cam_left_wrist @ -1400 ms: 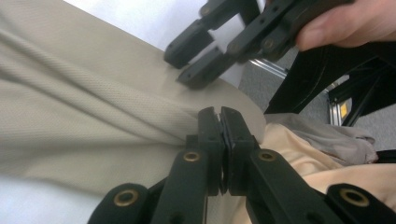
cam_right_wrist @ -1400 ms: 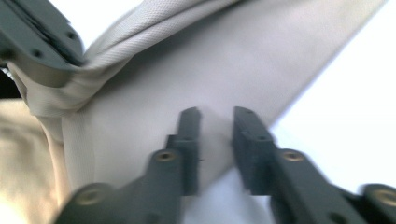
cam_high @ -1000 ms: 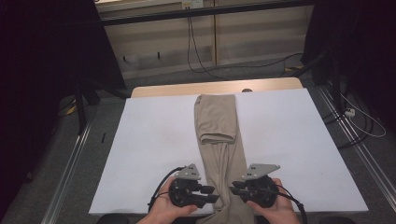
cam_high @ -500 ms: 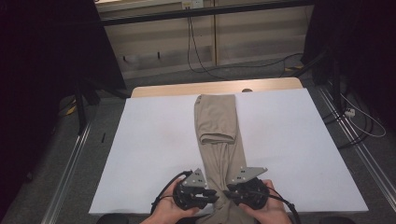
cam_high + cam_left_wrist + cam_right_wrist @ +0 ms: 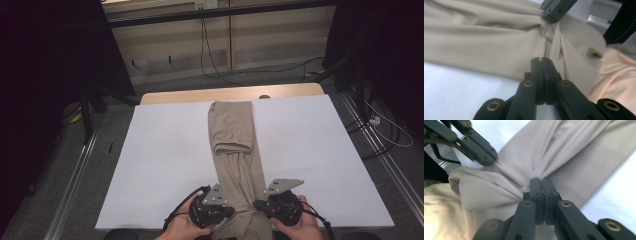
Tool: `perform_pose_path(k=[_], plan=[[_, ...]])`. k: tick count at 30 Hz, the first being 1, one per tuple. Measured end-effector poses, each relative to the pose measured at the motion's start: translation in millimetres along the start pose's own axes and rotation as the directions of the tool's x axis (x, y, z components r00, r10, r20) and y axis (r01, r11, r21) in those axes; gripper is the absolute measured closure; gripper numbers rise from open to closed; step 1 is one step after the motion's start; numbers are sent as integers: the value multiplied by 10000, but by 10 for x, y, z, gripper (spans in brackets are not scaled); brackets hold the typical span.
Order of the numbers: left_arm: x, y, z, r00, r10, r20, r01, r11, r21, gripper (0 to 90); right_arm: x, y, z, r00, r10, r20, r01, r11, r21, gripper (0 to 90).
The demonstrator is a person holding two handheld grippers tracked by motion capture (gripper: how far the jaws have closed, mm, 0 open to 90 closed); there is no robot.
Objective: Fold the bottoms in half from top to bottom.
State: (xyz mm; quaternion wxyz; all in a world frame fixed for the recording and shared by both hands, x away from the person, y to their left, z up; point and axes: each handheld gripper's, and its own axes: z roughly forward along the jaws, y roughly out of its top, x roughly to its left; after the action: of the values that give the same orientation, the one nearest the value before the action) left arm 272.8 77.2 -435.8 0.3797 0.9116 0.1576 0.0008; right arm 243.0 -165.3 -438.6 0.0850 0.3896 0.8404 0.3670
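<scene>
1. Cloth point(image 5: 235, 150): a tan garment, folded into a long narrow strip, lying on the white table point(image 5: 160, 165) at mid-width. Its long axis runs near to far. The far end is flat and squared, close to the table's far edge; a fold lip crosses it about midway; the near end reaches the near edge and hangs over it toward the person.
2. Left gripper point(image 5: 231, 212) sits at the cloth's left edge, near end. Its jaws have just been closing and now stand pressed together; in the left gripper view, cloth point(image 5: 486, 47) gathers into creases at the tips point(image 5: 541, 62), so I judge it pinches the left edge.
3. Right gripper point(image 5: 256, 205) sits at the right edge of the same end. Its jaws have likewise just closed, pinching a bunched fold point(image 5: 499, 187), with creases fanning out from the tips point(image 5: 541, 183).
4. Key relation: both grippers hold the near end, one on each side and close together; the rest of the strip lies away from them, toward the far edge. Neither hand is nearer to the free far end.
5. Judgement: the next move would likely carry the near end along the long axis, lifted far-ward to fold over. The pinches must rise together or the strip skews.
</scene>
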Motion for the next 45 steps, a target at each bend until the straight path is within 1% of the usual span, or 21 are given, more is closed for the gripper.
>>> perform_pose_path(k=[4, 8, 9, 12, 16, 18, 19, 21, 25, 29, 30, 32, 33, 35, 38, 39, 41, 42, 43, 44, 45], plan=[[-5, 5, 13, 9997, -232, 81, 232, 9997, -13, 898, -14, -76, -91, 9998, 15, 212, -16, 10000, 37, 898], [-17, 27, 82, 9996, -128, 240, 122, 9997, 217, 898, -48, -160, -202, 9987, 168, 473, -165, 9998, -75, 900], [-18, 38, 94, 9996, 70, 269, -78, 9995, 319, 898, -55, -179, -234, 9982, 208, 562, -202, 9997, -99, 900], [-45, 46, 119, 9993, -36, 368, 27, 9997, 231, 898, -93, -237, -298, 9957, 170, 911, -177, 9998, 66, 900], [-75, 12, 86, 9989, 7, 476, -24, 9994, 351, 898, -99, -301, -274, 9975, 282, 651, -312, 9985, 460, 893], [-82, -6, 36, 9992, 193, 353, -214, 9979, 619, 898, -92, -304, -263, 9984, 375, 432, -399, 9976, 570, 789], [-80, -16, 30, 9994, -36, 343, 17, 9984, 563, 898, -98, -298, -265, 9982, 414, 445, -436, 9978, 495, 767], [-42, -42, 31, 9946, -569, 872, 546, 9981, 293, 896, -146, -251, -261, 9979, 540, 347, -546, 9984, 177, 736], [11, -43, 40, 9925, -764, 954, 753, 9970, 159, 873, -361, 30, -184, 9970, 495, 599, -457, 9970, -629, 802], [49, -10, 47, 9959, -511, 743, 517, 9986, -63, 818, -681, 433, 43, 9948, 376, 943, -274, 9938, -1077, 849], [51, -15, 70, 9967, -433, 689, 437, 9990, -36, 809, -739, 494, 111, 9943, 414, 985, -316, 9946, -988, 848], [54, -38, 108, 9975, -216, 671, 203, 9996, 203, 808, -862, 613, 315, 9881, 152, 1528, -63, 9983, -582, 827], [42, -51, 127, 9970, -342, 695, 343, 9994, -11, 805, -932, 649, 431, 9903, 325, 1350, -259, 9984, -501, 821], [48, -42, 128, 9965, -379, 743, 381, 9993, -4, 805, -985, 672, 577, 9859, 321, 1644, -319, 9995, -42, 776], [58, -54, 121, 9962, -416, 768, 414, 9991, 41, 805, -1018, 668, 605, 9892, 666, 1302, -632, 9976, -295, 751], [60, -55, 120, 9963, -387, 762, 384, 9992, 56, 805, -1008, 668, 598, 9882, 527, 1439, -494, 9984, -265, 749], [50, -55, 125, 9965, -457, 700, 457, 9990, 7, 805, -1013, 649, 618, 9908, 714, 1153, -683, 9972, -307, 738], [39, -53, 127, 9967, -435, 684, 438, 9990, -28, 805, -1006, 643, 621, 9901, 668, 1233, -628, 9974, -360, 782], [32, -54, 128, 9969, -466, 636, 470, 9989, -56, 805, -987, 650, 617, 9905, 507, 1277, -477, 9985, -268, 882], [41, -53, 117, 9977, -263, 621, 258, 9996, 87, 805, -974, 652, 608, 9896, 506, 1346, -477, 9986, -244, 900], [27, -57, 127, 9976, -408, 567, 413, 9991, -66, 805, -961, 647, 593, 9843, 572, 1672, -543, 9983, -219, 900]])
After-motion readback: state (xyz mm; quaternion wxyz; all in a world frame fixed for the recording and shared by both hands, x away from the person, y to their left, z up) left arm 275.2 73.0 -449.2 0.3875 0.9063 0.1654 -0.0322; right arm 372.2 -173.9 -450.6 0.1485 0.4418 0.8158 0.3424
